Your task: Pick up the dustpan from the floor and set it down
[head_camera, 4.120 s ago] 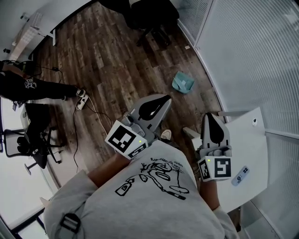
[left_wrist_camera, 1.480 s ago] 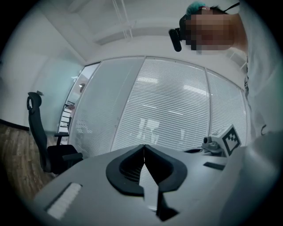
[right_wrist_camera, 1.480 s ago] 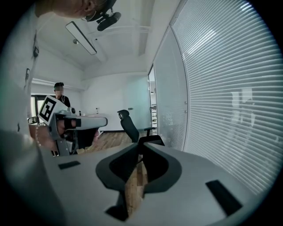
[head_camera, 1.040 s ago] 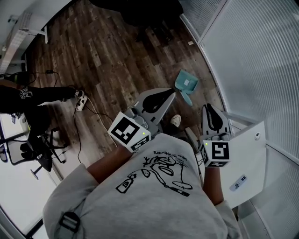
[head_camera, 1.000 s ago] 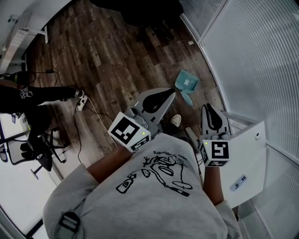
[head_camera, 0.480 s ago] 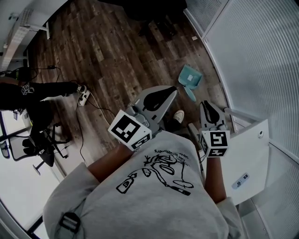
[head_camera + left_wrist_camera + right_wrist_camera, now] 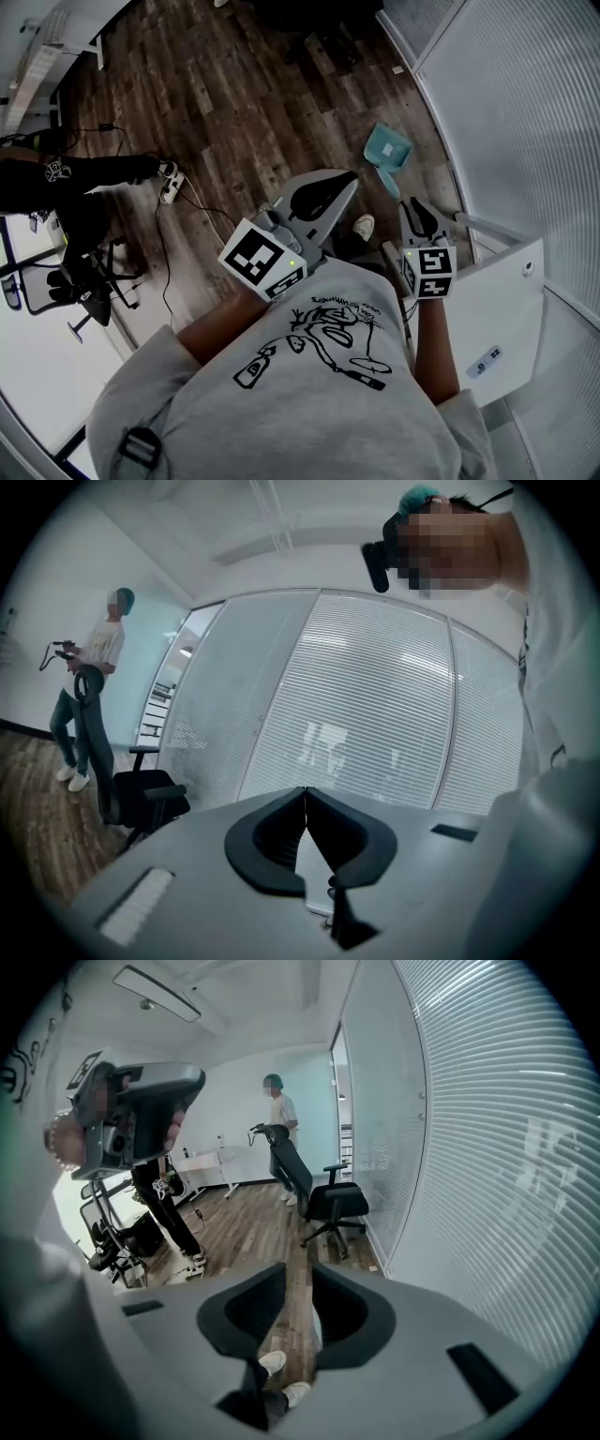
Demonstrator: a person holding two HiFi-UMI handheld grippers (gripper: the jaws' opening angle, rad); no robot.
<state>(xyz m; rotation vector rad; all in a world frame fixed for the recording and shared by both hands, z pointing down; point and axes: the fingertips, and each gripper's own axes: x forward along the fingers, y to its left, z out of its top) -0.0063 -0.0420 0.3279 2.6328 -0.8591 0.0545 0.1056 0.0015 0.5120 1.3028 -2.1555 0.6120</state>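
Note:
A teal dustpan [image 7: 386, 150] lies on the wooden floor near the glass wall, its handle pointing back toward me. My right gripper [image 7: 409, 203] hangs just this side of that handle, above the floor and apart from it. In the right gripper view its jaws [image 7: 298, 1274] are opening, with a narrow gap that shows only floorboards and my shoes. My left gripper [image 7: 348, 177] is held level at chest height left of the dustpan. Its jaws [image 7: 305, 794] are shut on nothing and face the blinds.
A white table [image 7: 506, 300] with a small remote [image 7: 486, 358] stands at my right, against the glass wall with blinds [image 7: 525, 112]. A black office chair [image 7: 330, 1201] stands further along the wall. Another person [image 7: 84, 178] and a power strip with cable [image 7: 169, 187] are at left.
My right gripper has sunk toward the floor and tilted further down, and its jaws have parted from shut. The left gripper has stayed where it was.

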